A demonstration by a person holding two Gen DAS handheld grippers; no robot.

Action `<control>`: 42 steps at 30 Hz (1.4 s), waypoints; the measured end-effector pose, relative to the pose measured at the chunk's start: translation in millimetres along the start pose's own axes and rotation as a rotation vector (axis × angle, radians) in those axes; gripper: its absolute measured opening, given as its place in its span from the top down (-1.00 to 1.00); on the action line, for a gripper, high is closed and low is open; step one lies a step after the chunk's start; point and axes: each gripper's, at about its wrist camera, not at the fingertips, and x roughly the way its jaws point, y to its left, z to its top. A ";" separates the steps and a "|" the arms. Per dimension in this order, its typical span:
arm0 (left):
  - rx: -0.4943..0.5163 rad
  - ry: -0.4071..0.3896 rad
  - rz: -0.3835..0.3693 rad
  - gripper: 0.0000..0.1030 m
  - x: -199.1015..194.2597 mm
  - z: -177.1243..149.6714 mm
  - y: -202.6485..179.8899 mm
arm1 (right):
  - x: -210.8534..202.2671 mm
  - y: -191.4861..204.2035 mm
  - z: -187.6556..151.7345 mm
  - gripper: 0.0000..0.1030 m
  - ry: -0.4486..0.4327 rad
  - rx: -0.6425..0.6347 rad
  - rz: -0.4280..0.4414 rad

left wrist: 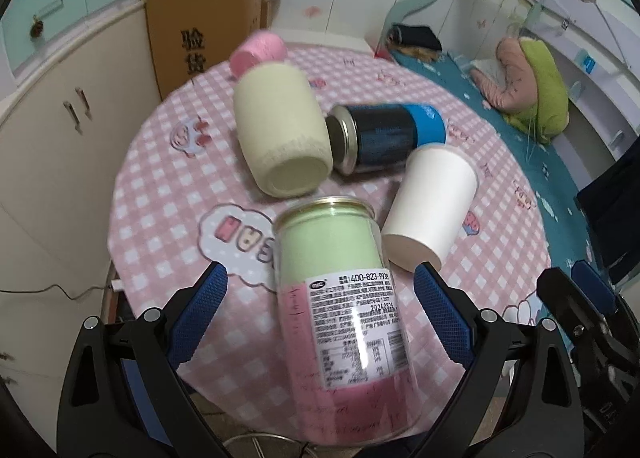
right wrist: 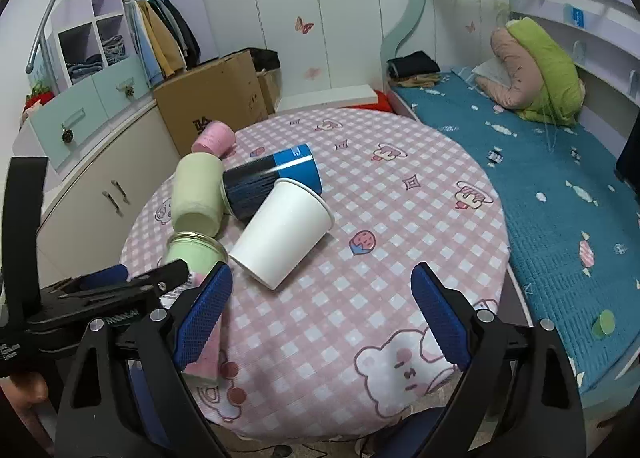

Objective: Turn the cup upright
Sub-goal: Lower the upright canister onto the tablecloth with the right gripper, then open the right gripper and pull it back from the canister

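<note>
A white paper cup (left wrist: 430, 204) lies on its side on the round checked table (left wrist: 168, 162), base toward me; it also shows in the right wrist view (right wrist: 282, 232). A clear pink-and-green can (left wrist: 344, 314) with a white label lies between the open jaws of my left gripper (left wrist: 320, 310), not clamped. My right gripper (right wrist: 322, 312) is open and empty above the table's near edge, right of the can (right wrist: 192, 254). A cream cup (left wrist: 282, 132), a dark blue can (left wrist: 384, 136) and a pink cup (left wrist: 258, 52) also lie on their sides.
A cardboard box (left wrist: 192, 38) and cream cabinets (left wrist: 60, 130) stand left of the table. A bed with a teal sheet (right wrist: 560, 198) and pillows runs along the right. The left gripper body (right wrist: 100, 298) sits at the right wrist view's lower left.
</note>
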 end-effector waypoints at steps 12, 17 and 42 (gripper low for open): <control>0.013 0.074 0.016 -0.81 29.5 0.4 -0.6 | 30.6 -5.4 4.1 -0.70 0.051 0.010 0.048; 0.031 0.078 -0.015 -0.48 29.5 1.2 -4.0 | 30.7 -5.8 5.5 -0.70 0.049 0.014 0.050; 0.129 -0.213 -0.029 -0.40 -44.0 6.4 -10.8 | -15.1 10.7 16.8 -0.82 -0.077 0.016 0.040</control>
